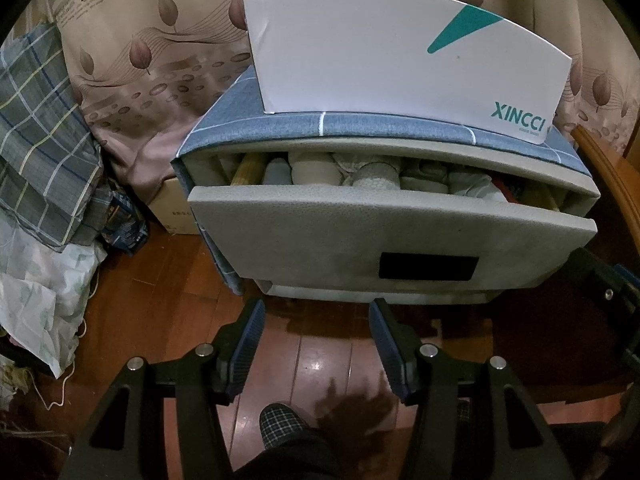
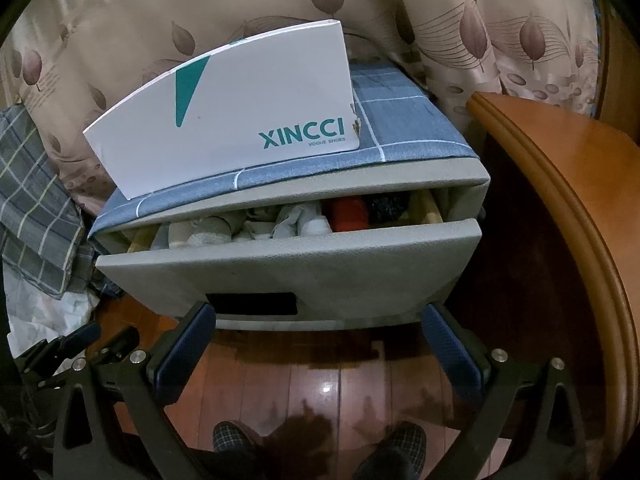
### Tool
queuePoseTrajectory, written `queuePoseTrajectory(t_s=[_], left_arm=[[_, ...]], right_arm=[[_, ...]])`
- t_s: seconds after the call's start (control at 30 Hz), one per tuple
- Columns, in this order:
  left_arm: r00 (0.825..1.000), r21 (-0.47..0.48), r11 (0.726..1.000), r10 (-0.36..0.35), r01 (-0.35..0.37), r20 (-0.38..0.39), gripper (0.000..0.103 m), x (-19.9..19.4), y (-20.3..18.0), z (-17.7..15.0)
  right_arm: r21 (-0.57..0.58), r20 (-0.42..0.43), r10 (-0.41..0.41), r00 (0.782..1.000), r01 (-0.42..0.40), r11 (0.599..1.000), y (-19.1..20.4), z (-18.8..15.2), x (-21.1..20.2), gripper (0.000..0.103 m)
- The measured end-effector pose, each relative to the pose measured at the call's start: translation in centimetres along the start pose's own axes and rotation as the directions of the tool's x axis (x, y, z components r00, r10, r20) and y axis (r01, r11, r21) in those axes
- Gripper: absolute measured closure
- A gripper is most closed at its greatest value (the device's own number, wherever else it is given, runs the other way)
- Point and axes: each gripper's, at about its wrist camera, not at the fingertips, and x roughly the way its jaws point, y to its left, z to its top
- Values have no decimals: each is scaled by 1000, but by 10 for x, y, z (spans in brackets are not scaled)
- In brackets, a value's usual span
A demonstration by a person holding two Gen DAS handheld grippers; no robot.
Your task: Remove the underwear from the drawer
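Before the part-open drawer (image 1: 392,240), left gripper (image 1: 316,344) and right gripper (image 2: 316,344) hover wide, empty, over bare floor (image 1: 320,360)

Black gripper (image 1: 317,310) – blue pads (image 1: 251,326)

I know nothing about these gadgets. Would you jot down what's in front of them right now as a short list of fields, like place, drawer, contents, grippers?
place: wooden floor, leaf-print curtain behind
drawer: grey fabric drawer, pulled partly open
contents: rolled pale garments; a red item toward the right end
on top: white XINCCI shoe box
left gripper: open, empty, short of the drawer
right gripper: open, empty, low before the drawer front
task state: nothing taken out yet
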Motion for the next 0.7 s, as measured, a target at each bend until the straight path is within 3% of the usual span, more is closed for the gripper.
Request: queuePoseTrajectory(t_s=[0.7], left_arm=[[1000, -5, 1000, -3, 3, -3, 47, 0, 3, 3]], right_arm=[[-19, -9, -20, 1000, 20, 1000, 0, 1, 0, 1]])
